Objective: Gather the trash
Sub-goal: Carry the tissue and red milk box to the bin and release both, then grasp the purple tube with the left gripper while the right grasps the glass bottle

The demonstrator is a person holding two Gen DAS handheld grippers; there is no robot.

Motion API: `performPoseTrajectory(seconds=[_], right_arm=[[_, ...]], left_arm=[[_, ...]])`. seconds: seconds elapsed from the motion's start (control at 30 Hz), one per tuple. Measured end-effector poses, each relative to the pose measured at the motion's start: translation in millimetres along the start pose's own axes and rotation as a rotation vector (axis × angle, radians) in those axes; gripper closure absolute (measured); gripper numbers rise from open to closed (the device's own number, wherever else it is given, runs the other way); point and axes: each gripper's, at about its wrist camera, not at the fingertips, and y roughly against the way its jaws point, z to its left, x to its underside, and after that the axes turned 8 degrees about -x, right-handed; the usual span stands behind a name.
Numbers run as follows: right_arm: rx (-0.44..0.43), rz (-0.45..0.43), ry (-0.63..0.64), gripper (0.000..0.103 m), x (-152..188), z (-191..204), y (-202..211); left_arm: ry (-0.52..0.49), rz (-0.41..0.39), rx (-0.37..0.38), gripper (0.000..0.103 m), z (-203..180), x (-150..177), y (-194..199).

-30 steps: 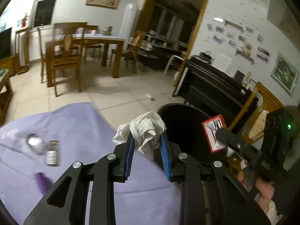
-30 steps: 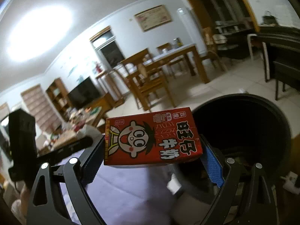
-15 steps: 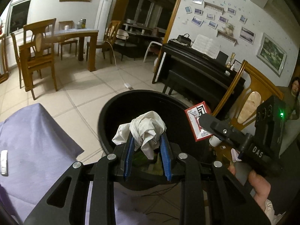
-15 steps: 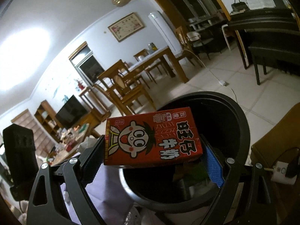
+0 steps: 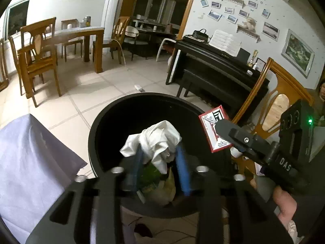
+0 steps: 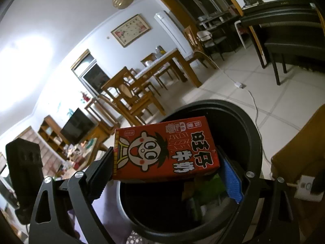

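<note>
Grippers [image 5: 159, 162] [image 6: 168, 172] poised over bin [image 5: 105, 126]
</note>
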Motion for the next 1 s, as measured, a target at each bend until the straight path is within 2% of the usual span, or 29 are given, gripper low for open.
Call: performPoseTrajectory(seconds=[0.03,0.07,0.1,0.17,0.33,0.5,0.67,0.9,1.0], right_arm=[[0.002,0.004,0.0,0.011,-0.6,4.6,-2.0],[0.004,0.007,-0.004,0.011,-3.4,3.5,-3.2],[0.004,0.01,-0.006,0.01,-2.0,5.4,-3.3],[0.003,0.008,-0.006,0.005,0.6,10.6,-2.3],[0.0,0.015,-0.008,0.005,6.3,16.3,-1.8],[-0.013,0.054,0.024,0.005,18.6,41.2,-8.1],[-0.044,0.1,0.084,0.005,31.7,84.3,-25.0],[-0.123,0.2,0.208,0.008,61.4,166.2,-68.6],[-0.153,0.253,0.254,0.014,74.0,197.9,-89.5]], left_arm=[[0.002,-0.014,-0.018,0.029,0.2,-1.3,2.9],[0.004,-0.04,-0.034,0.012,0.2,-0.8,7.1],[0.006,-0.086,-0.054,0.01,1.7,0.8,15.5],[-0.003,-0.102,-0.057,0.01,5.6,1.5,24.2],[0.027,-0.092,-0.071,0.01,23.4,9.0,40.0],[0.074,-0.078,-0.114,0.01,51.1,27.0,66.3],[0.116,-0.068,-0.219,0.01,90.2,52.4,95.9],[0.201,-0.018,-0.407,0.01,161.9,90.5,128.9],[0.216,0.021,-0.427,0.011,182.3,100.2,130.8]])
